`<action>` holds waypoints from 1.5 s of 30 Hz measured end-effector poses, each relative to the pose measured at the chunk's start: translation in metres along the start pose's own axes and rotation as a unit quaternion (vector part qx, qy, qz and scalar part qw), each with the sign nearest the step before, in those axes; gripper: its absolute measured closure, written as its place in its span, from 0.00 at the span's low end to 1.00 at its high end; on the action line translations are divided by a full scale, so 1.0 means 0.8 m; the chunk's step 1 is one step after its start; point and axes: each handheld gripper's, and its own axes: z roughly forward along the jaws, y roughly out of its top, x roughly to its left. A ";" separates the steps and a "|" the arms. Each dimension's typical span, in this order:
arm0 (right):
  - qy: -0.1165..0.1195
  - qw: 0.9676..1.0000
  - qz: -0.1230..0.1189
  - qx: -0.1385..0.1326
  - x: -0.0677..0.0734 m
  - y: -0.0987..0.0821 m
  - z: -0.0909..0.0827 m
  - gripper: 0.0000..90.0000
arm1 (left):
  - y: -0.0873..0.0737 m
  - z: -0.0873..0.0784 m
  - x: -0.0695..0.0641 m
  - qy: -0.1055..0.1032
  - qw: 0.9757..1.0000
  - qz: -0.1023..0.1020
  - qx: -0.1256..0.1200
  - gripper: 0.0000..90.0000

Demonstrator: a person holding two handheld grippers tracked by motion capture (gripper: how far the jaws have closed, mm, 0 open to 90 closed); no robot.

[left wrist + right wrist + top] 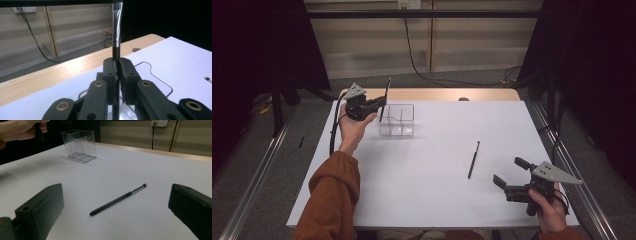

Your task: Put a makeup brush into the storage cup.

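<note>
A thin black brush [385,97] with a silver band [116,27] stands nearly upright, and my left gripper [381,103] [117,67] is shut on its shaft. It hangs just over the left end of a clear plastic compartment holder [397,120] [160,82] at the back of the white table. A second black brush [473,159] [117,200] lies flat on the table at the right of centre. My right gripper [508,171] [116,192] rests near the front right corner, jaws wide open and pointing at that lying brush, which is some way ahead of them.
The white table top [432,180] has a wooden strip [437,94] along its far edge. The clear holder [80,145] and the person's left hand [20,128] appear far off in the right gripper view. Dark curtains stand at both sides.
</note>
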 end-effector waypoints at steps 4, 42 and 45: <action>0.000 1.000 0.001 0.000 0.000 0.000 0.000 0.00 | -0.001 0.000 0.000 0.000 1.000 0.007 0.006 0.93; 0.000 1.000 -0.002 0.001 0.000 0.000 0.000 0.00 | -0.018 -0.004 0.003 0.012 1.000 -0.004 0.028 0.87; 0.001 1.000 0.000 0.002 0.000 0.000 0.000 0.00 | -0.017 -0.007 0.002 0.008 1.000 -0.005 0.025 0.83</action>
